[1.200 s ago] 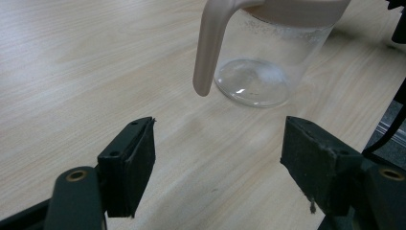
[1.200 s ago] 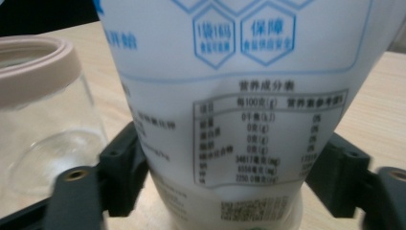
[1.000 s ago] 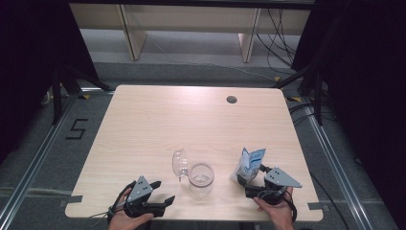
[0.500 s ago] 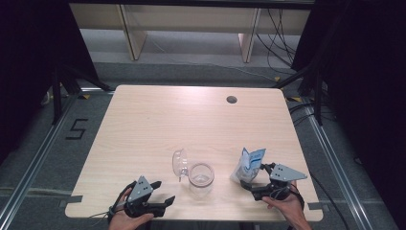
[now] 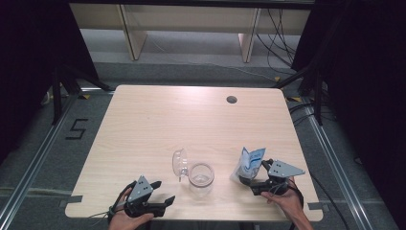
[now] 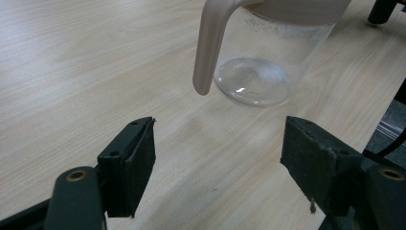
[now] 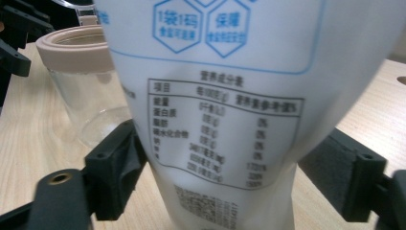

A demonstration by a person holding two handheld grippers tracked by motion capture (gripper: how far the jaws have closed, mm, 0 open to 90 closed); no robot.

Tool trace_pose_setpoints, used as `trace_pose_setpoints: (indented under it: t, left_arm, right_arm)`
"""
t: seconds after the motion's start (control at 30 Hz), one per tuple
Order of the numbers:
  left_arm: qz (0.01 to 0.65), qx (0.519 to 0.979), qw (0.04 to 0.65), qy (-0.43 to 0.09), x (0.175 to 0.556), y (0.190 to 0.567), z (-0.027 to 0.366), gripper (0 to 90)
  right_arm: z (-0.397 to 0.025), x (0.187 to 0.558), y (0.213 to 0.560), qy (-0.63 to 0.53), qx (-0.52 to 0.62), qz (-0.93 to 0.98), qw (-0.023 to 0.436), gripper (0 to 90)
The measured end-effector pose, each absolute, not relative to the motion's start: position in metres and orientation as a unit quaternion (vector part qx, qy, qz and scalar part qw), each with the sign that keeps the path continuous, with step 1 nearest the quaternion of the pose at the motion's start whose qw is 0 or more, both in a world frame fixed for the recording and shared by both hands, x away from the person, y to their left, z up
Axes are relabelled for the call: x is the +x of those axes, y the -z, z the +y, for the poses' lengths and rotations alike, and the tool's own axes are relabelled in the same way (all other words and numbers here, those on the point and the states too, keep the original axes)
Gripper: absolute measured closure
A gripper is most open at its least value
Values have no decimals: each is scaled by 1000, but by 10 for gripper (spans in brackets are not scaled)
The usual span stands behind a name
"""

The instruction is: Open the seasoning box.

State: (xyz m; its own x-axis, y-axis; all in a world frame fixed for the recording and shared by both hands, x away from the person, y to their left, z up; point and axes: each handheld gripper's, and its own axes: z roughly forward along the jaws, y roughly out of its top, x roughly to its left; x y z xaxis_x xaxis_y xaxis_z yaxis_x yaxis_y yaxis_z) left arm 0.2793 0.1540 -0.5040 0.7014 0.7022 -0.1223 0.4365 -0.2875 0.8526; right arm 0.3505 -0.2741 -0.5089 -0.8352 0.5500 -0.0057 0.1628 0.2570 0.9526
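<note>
A white pouch [image 5: 250, 162] with blue print stands upright near the table's front right. My right gripper [image 5: 252, 181] is open, and its jaws flank the pouch's lower part [image 7: 225, 143]. The pads sit close against both sides without squeezing it. A clear glass jar [image 5: 201, 178] with a beige rim stands at front centre, its clear lid [image 5: 180, 163] flipped up to the left. My left gripper [image 5: 162, 191] is open and empty at the front left, pointing at the jar [image 6: 258, 72] with the beige lid strap [image 6: 210, 48] hanging in front of it.
The light wooden table [image 5: 191, 124] has a round cable hole [image 5: 231, 99] at the back right. Both hands rest at the table's front edge. Beyond the table are shelf legs and cables on the floor.
My right gripper has shifted slightly right and forward around the pouch, which stays in place. The left gripper and the jar have not moved.
</note>
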Motion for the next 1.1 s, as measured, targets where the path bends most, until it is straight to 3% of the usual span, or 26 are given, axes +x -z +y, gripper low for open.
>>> trace_pose_setpoints:
  t: [0.47,0.6,0.93,1.0,1.1]
  left_arm:
    - [351,795,473,-143,280,503,155,270]
    - [358,793,472,-143,279,503,154,271]
    - [362,787,480,-142,278,503,153,271]
    - [361,786,480,-142,278,503,153,271]
    - [360,789,478,-142,279,503,154,271]
  right_arm:
    - [-269,353,510,-564,220,777,174,289]
    - [-267,350,509,-554,237,774,194,305]
    - [-251,334,510,-542,296,751,231,309]
    - [-251,333,509,-539,303,756,215,303]
    - [-253,335,510,-541,292,755,227,289]
